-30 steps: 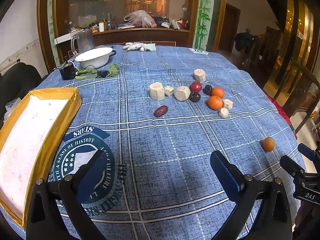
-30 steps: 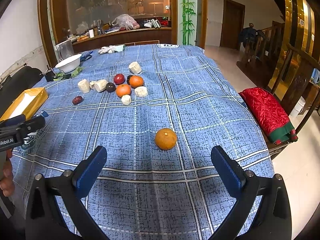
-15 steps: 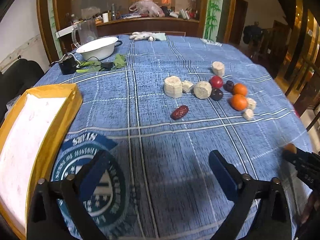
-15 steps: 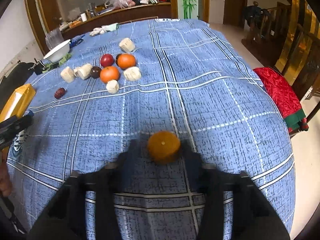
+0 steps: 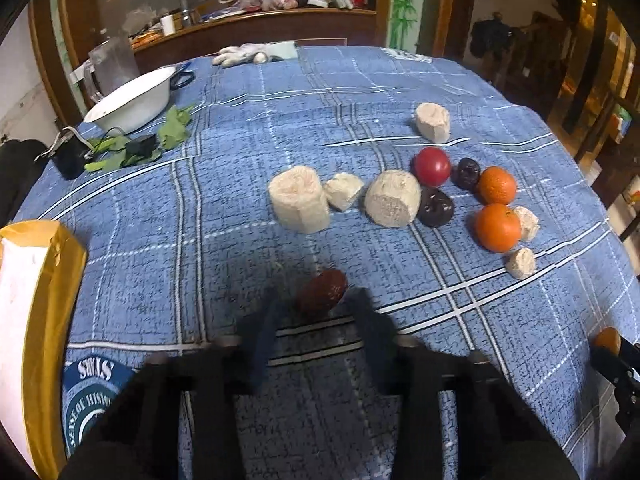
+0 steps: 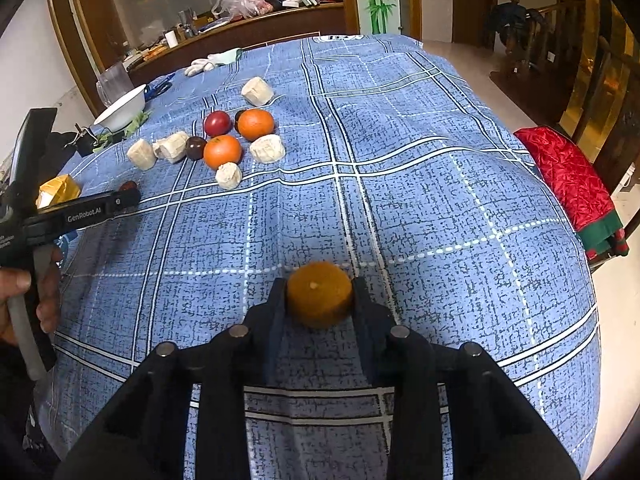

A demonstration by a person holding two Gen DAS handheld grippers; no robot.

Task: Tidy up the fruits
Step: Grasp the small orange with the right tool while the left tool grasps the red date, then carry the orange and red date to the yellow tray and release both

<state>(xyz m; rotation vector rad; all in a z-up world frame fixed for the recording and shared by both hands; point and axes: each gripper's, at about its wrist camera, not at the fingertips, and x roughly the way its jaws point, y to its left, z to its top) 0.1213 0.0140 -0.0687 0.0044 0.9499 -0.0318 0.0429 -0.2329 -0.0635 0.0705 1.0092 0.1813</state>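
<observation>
Both grippers have narrowed since the earlier frames. Right gripper (image 6: 319, 294): my jaws are clamped on the lone orange (image 6: 319, 293), seated between the tips. Left gripper (image 5: 314, 306): blurred, jaws closing around the date (image 5: 321, 290); contact I cannot confirm. Pickup of both seems underway.

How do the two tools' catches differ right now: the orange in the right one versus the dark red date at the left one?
The orange is round, and the right tool is clamped on it. The date is oblong, dark red, smaller, framed loosely by the blurred left tool, contact unclear. Both are on the blue tablecloth.
</observation>
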